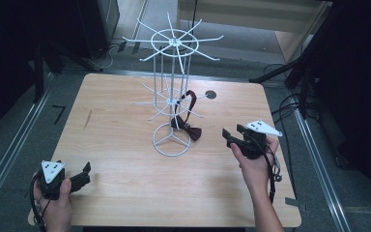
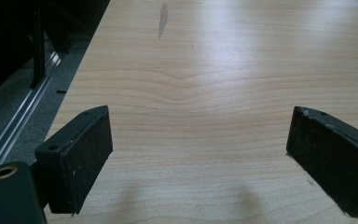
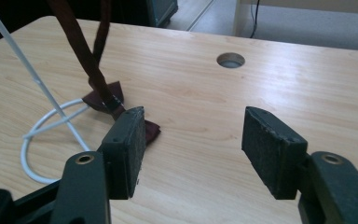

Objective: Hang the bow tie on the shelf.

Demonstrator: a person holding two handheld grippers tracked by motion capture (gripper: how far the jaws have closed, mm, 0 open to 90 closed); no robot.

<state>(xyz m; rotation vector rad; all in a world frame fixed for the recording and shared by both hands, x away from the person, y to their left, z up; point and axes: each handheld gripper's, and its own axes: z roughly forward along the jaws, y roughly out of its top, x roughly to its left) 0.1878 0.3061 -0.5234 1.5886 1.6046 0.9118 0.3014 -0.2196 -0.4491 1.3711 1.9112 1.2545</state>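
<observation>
While both grippers gape with nothing held, the right gripper aims at the bow tie, just beyond its fingertips, strap hooked on the wire rack; the left gripper idles well apart.

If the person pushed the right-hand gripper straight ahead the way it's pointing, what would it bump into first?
Probably the dark red bow tie hanging from the white wire rack. The right gripper, jaws open, points just beside it, so it could also slide past over the bare wooden table; depth is hard to judge.
</observation>
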